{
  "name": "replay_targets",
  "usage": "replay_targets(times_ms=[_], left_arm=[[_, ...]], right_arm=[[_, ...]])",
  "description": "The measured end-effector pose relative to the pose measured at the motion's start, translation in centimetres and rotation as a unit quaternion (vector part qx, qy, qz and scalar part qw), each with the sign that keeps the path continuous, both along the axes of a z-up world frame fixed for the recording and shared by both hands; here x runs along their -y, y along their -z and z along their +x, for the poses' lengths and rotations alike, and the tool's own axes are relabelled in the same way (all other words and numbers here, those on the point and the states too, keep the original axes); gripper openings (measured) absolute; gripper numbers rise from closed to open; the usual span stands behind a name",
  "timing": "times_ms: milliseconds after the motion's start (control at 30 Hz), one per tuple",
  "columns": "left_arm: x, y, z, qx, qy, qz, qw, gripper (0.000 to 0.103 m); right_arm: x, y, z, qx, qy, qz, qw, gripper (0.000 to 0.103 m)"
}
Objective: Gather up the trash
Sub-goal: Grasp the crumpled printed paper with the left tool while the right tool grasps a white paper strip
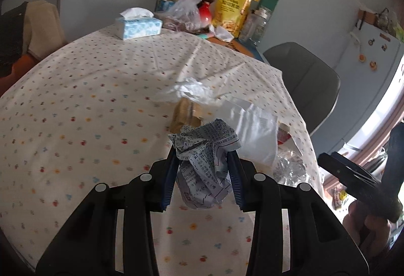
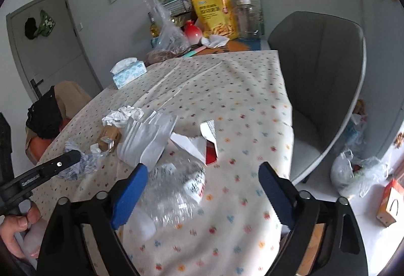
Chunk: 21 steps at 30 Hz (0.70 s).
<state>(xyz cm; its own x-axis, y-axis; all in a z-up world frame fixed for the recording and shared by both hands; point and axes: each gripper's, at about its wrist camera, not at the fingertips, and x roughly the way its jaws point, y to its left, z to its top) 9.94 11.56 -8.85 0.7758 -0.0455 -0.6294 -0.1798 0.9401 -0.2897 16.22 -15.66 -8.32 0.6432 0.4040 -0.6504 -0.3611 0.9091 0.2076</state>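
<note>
A: Left gripper (image 1: 204, 169) clamped on the crumpled printed paper (image 1: 204, 162), ball pinched between both blue pads, clear of the dotted tablecloth (image 1: 75, 99). Best kept squeezed and level; no shaking, or out slips the wad.

B: Right gripper (image 2: 202, 190) spread wide over the crushed clear plastic bottle (image 2: 176, 190), pads not touching. Worth centring on the bottle's middle before closing; slippery, springy stuff, likely to squirt sideways if caught near an end.

A: More trash just beyond: white plastic bag (image 2: 146, 139), torn red-and-white carton (image 2: 204, 142), small brown box (image 2: 109, 137), crumpled white tissue (image 2: 123, 115).

B: Writing? Dense small print on the paper ball, too fine to read. Yellow snack bag (image 2: 214, 13) at the back with lettering, unreadable. Bottle label blurred.
</note>
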Motion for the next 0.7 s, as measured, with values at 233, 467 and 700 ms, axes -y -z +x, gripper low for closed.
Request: replay_targets(times_ms=[233,467,700], left_arm=[[-1.5,-1.2,-1.0,0.023,-0.019,-0.012,0.9995,0.038],[-2.1,-2.3,-1.7,0.035,-0.026,-0.009,0.999,0.039],[-1.3,-2.4,-1.4,0.035,-0.017,-0.008,0.9992,0.039]], right_arm=[[-2.7,0.7,3.1,-0.02,-0.029,-0.031,0.999,0.066],[-3.9,1.9,4.8,-0.037,-0.037,-0.04,0.998,0.037],[-2.6,0.8,3.9,-0.029,-0.039,-0.019,0.999,0.019]])
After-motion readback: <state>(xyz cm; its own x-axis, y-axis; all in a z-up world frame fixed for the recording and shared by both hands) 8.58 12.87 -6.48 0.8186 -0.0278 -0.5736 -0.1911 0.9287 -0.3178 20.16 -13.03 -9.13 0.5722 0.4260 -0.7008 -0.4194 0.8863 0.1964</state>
